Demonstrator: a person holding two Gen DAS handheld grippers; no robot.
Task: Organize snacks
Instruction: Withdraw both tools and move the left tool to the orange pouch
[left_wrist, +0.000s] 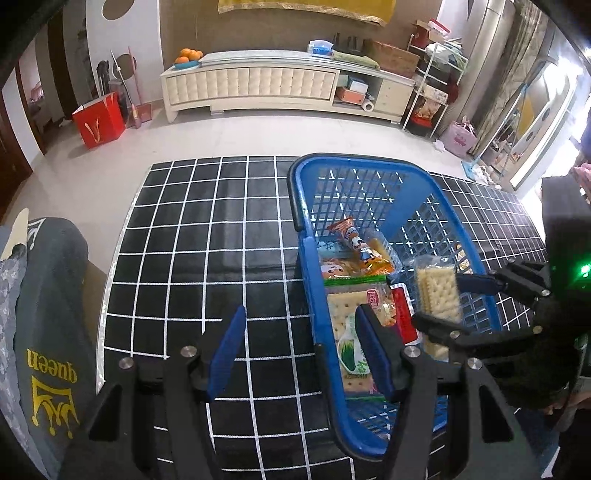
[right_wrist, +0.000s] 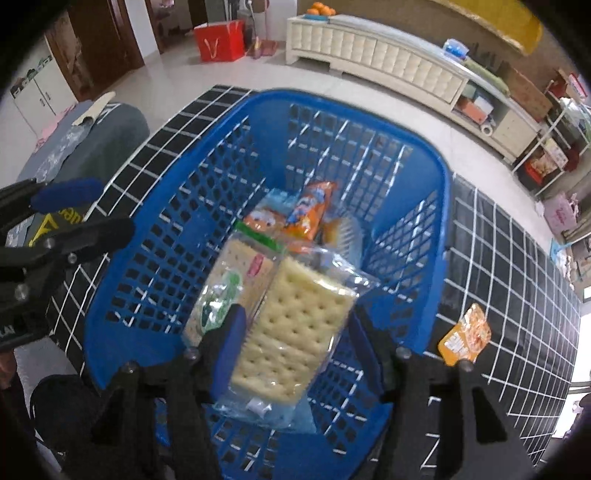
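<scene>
1. Left wrist view: your left hand-held gripper (left_wrist: 299, 350) stands spread and empty, straddling the near left wall of the blue basket (left_wrist: 314, 266) on the checked desk (left_wrist: 184, 240).
2. Right wrist view: your right hand-held gripper (right_wrist: 295, 343) hangs over the basket (right_wrist: 177, 206), jaws parted around the clear cracker pack (right_wrist: 291, 332); left pad touches, right pad stands clear. An orange packet (right_wrist: 465, 338) lies outside.

A basket (right_wrist: 173, 236) is set on a gridded mat (left_wrist: 207, 236). Several snack packets (right_wrist: 306, 214) are piled inside it toward 12 o'clock, and a cracker pack (right_wrist: 291, 332) is held over its near end, at 6 o'clock. One small packet (right_wrist: 466, 338) is left on the mat at 3 o'clock of the basket. A long cabinet (left_wrist: 251, 85) is placed against the wall beyond the mat, at 12 o'clock.
</scene>
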